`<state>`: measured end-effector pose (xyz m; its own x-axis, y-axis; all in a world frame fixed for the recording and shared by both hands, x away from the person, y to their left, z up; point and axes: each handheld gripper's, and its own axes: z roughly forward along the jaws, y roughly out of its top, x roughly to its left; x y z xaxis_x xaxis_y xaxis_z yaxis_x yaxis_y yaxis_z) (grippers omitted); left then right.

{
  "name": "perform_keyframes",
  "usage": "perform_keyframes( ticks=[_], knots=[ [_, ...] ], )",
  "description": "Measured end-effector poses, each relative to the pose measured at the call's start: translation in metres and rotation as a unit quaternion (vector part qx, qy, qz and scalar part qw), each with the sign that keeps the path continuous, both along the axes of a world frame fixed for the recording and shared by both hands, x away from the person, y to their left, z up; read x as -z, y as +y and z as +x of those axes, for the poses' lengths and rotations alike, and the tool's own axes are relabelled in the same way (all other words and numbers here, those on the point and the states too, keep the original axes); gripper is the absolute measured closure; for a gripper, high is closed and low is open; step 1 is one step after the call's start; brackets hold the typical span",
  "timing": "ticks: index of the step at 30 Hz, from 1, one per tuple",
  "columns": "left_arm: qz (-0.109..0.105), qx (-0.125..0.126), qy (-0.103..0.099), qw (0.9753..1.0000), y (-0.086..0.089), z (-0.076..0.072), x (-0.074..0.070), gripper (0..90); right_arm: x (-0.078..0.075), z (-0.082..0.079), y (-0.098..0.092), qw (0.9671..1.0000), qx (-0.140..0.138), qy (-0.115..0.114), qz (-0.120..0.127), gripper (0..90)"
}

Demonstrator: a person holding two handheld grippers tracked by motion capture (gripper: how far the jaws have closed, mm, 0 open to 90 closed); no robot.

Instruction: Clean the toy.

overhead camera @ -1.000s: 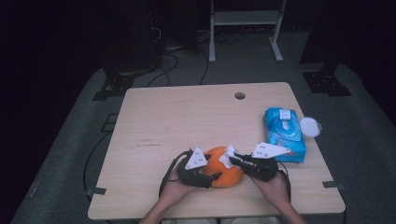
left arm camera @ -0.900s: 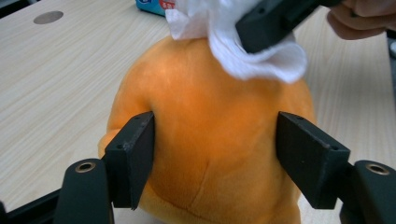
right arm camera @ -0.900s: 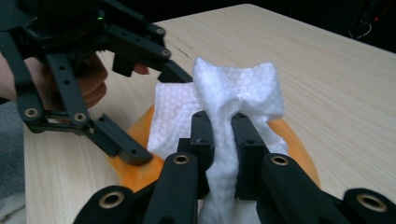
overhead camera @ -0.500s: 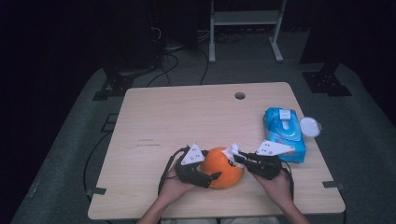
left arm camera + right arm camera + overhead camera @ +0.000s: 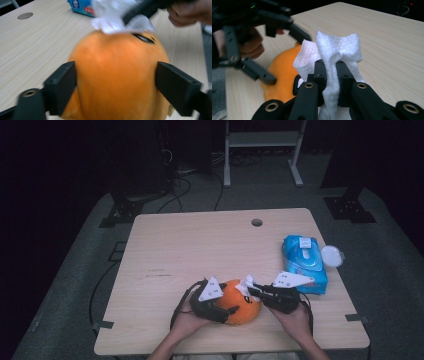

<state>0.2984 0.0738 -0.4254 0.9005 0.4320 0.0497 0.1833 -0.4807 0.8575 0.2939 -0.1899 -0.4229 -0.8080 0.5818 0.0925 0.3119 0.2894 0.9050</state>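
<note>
A crumpled white wipe [image 5: 337, 53] is pinched between the black fingers [image 5: 321, 72] of the right gripper [image 5: 331, 70], which are closed almost completely on it. The wipe is soft and dimpled, bunched into folds that stand above the fingers and trail below them. In the left gripper view the same wipe [image 5: 117, 18] is pressed against the top of an orange plush ball [image 5: 117, 80].

The ball is clasped from both sides by the flat, blocky fingers [image 5: 61, 85] of the left gripper [image 5: 117, 87], which are spread wide and set against the ball's flanks. The ball is round and plump, with a smooth, slightly fuzzy orange surface and a dark oval mark near its top. In the high view it [image 5: 241, 301] is seen resting on the desk [image 5: 200, 245] close to the near edge, a little right of the middle, between the left gripper [image 5: 220, 309] and the right gripper [image 5: 255, 291].

The desk is of pale wood with a fine straight grain, rounded corners and a small round hole [image 5: 257, 222] near its far edge. A blue, glossy pack of wipes [image 5: 304, 262] is laid near the right edge, just beside the right gripper. A round white lid [image 5: 332, 255] is seen at the right edge, just beside the pack.
</note>
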Motion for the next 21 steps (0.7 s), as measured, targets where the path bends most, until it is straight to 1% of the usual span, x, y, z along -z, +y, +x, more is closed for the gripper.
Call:
perform_keyframes(
  ticks=[1,2,3,4,5,6,7,8,9,10,12,15,16,18,21],
  knots=[
    [-0.009,-0.006,0.002,0.9999,0.002,0.001,-0.001,14.0,0.000,-0.002,0.001,1.0000,-0.006,-0.006,-0.003,80.3],
    [-0.012,-0.017,0.007,0.9998,0.003,0.004,-0.002,9.3,-0.001,-0.004,0.002,0.9999,-0.010,-0.010,-0.006,80.3],
    [-0.011,-0.023,0.017,0.9995,0.005,0.007,-0.002,5.9,-0.002,-0.006,0.004,0.9997,-0.018,-0.016,-0.008,80.3],
    [-0.011,-0.024,0.032,0.9992,0.004,0.009,0.000,3.0,-0.004,-0.008,0.006,0.9993,-0.026,-0.024,-0.011,80.3],
    [-0.011,-0.017,0.054,0.9983,0.004,0.013,0.003,2.7,-0.004,-0.010,0.008,0.9989,-0.031,-0.031,-0.017,80.3],
    [-0.010,-0.011,0.079,0.9967,0.004,0.017,0.006,2.6,-0.005,-0.011,0.009,0.9984,-0.036,-0.038,-0.021,80.3],
    [-0.013,-0.009,0.099,0.9949,0.004,0.019,0.009,2.7,-0.005,-0.012,0.010,0.9983,-0.039,-0.038,-0.022,80.3],
    [-0.015,-0.008,0.095,0.9953,0.004,0.018,0.011,5.0,-0.006,-0.012,0.011,0.9983,-0.040,-0.037,-0.021,80.3],
    [-0.008,-0.005,0.082,0.9966,0.005,0.017,0.009,11.6,-0.006,-0.012,0.013,0.9983,-0.040,-0.037,-0.020,80.3],
    [0.000,-0.004,0.071,0.9974,0.004,0.014,0.007,15.5,-0.006,-0.012,0.013,0.9983,-0.041,-0.036,-0.021,80.3],
    [0.009,-0.003,0.041,0.9991,0.002,0.007,0.005,22.5,-0.006,-0.011,0.012,0.9986,-0.037,-0.033,-0.021,80.4],
    [0.012,-0.005,0.026,0.9996,0.000,0.002,0.003,24.6,-0.004,-0.003,0.001,0.9998,-0.022,-0.003,-0.004,80.5],
    [0.013,-0.004,0.023,0.9996,-0.002,0.001,0.003,24.7,-0.002,-0.001,-0.003,0.9999,-0.014,0.001,-0.002,80.5],
    [0.014,-0.004,0.014,0.9998,-0.004,-0.002,0.002,24.8,0.000,0.000,-0.010,0.9999,0.004,0.004,-0.010,80.4],
    [0.019,-0.006,0.004,0.9998,-0.007,-0.005,0.001,25.1,-0.002,-0.001,-0.011,0.9999,0.011,0.006,-0.010,80.4]
  ],
)
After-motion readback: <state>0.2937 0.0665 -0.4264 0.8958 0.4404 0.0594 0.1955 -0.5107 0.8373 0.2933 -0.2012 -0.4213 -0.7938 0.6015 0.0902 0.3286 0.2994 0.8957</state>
